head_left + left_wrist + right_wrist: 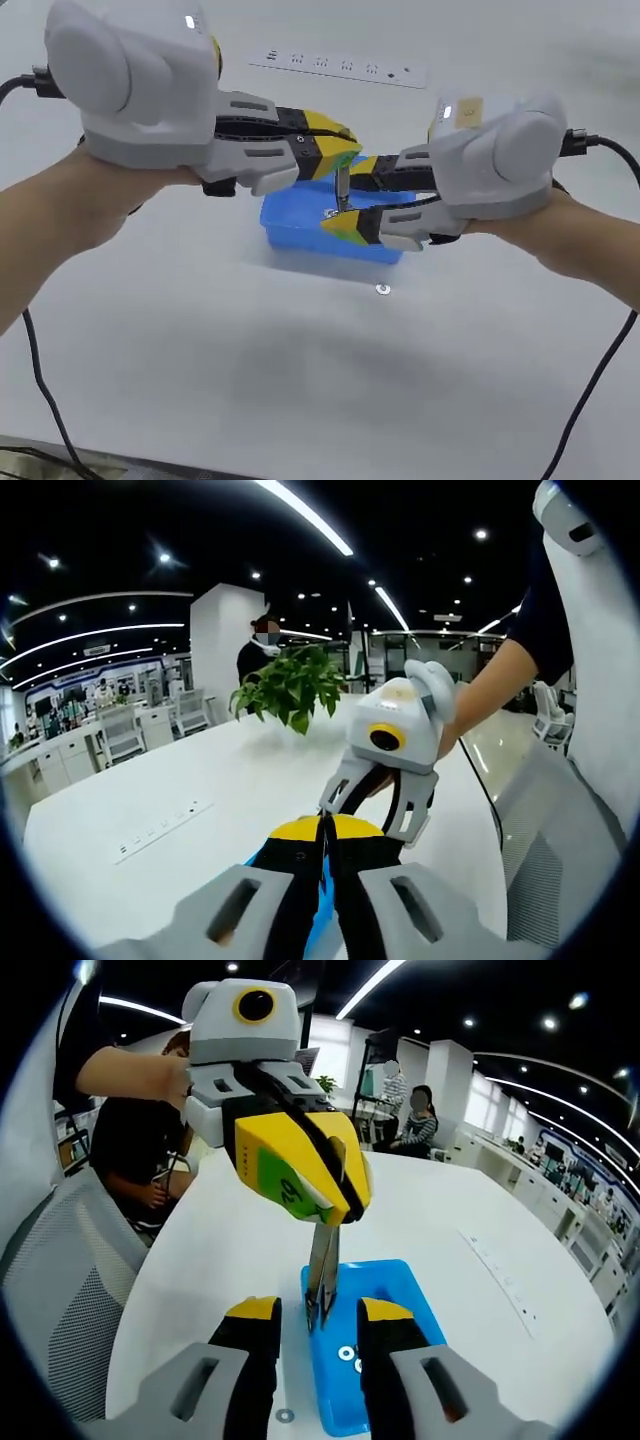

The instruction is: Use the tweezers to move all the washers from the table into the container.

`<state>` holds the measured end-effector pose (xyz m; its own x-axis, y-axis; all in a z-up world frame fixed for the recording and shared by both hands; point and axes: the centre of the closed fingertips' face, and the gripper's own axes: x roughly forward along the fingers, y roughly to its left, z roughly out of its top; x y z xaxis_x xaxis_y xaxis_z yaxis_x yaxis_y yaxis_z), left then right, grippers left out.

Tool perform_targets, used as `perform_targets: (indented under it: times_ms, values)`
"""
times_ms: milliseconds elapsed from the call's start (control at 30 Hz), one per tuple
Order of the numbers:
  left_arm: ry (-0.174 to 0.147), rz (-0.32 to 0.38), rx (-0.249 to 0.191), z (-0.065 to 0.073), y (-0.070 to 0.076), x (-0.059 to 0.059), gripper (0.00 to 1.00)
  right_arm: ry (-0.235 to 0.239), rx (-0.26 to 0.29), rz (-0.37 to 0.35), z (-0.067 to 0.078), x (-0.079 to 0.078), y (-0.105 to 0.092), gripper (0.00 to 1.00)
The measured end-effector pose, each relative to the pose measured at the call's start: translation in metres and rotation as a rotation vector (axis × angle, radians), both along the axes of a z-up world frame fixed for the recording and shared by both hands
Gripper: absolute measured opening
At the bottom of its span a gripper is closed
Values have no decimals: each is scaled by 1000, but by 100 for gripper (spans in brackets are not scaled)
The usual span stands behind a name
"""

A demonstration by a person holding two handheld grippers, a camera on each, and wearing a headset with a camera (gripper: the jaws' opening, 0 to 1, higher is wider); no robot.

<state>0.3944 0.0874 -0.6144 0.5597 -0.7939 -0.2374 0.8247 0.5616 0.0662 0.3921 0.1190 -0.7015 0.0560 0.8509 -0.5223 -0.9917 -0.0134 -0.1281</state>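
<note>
My left gripper (pixel 340 150) is shut on a pair of metal tweezers (pixel 342 190), which point straight down over the blue container (pixel 295 228). In the right gripper view the left gripper (pixel 335 1210) comes in from above. There the tweezers (pixel 322 1270) hang with their tips just over the near left edge of the container (pixel 385 1305). My right gripper (pixel 318 1312) is open, with one jaw on either side of the tweezer tips. Two washers (pixel 351 1359) lie inside the container. One washer (pixel 383 289) lies on the table in front of it. I cannot tell whether the tips hold anything.
A white power strip (pixel 335 65) lies at the far side of the white table (pixel 250 370). Black cables (pixel 40 390) trail from both grippers. A grey mesh chair (pixel 60 1290) stands beside the table. A potted plant (pixel 290 685) stands at the table's end.
</note>
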Motion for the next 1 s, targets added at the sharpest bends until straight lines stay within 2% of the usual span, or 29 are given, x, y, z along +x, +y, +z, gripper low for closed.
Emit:
perform_targets:
  times_ms: [367, 600, 767, 867, 933, 1000]
  values:
    - [-10, -2, -25, -3, -3, -10, 5, 5, -1, -39, -3, -7, -18, 34]
    - [-15, -6, -42, -5, -7, -15, 5, 10, -1, -68, -6, -10, -31, 40]
    - [-40, -34, -57, -6, -17, -21, 5, 13, -7, -81, -11, -19, -43, 45]
    - [-36, -53, -60, -12, -21, -25, 5, 25, -28, -76, -19, -29, -54, 45]
    - [-22, -62, -76, -16, -24, -26, 5, 30, -45, -72, -25, -36, -61, 47]
    - [-21, -69, -85, -17, -26, -28, 5, 38, -58, -70, -30, -41, -67, 49]
